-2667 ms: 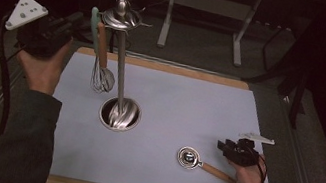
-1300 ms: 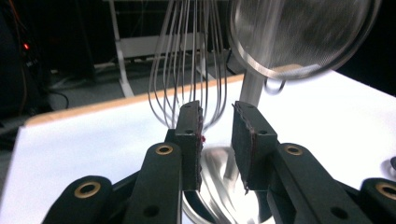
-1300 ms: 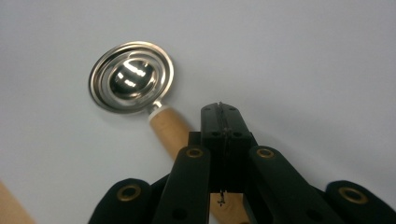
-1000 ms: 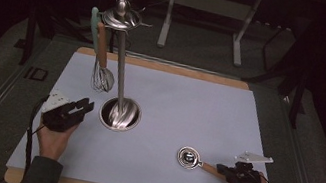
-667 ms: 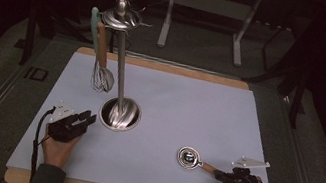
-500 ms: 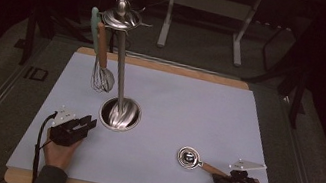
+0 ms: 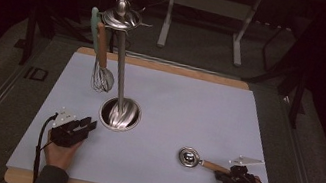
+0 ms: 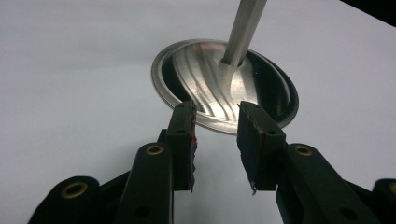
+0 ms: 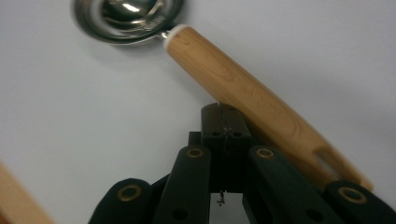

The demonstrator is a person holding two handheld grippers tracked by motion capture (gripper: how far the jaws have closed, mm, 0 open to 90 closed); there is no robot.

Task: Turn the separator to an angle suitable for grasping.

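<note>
One utensil stand (image 7: pixel 119 113) with a round steel base and a tall pole, one whisk (image 7: pixel 101 76) hanging from its top, one teal-handled utensil (image 7: pixel 94 21) beside the whisk, one measuring spoon (image 7: pixel 189 157) with a wooden handle lying flat on the tabletop (image 7: pixel 189 106). Two grippers.

Teal utensil's working end is hidden behind the whisk, can't tell what it is. In the left gripper view the stand's pole is cut off at the top edge; in the right gripper view the spoon's bowl is cropped at the top.

Left gripper (image 8: pixel 215 140), just left of the stand base: jaws have just been opening, stand apart, nothing between them, tips at the base rim. Right gripper (image 9: pixel 223 122), well right of the stand: jaws pressed together, empty; spoon handle lies just beside the tips, outside them.
</note>
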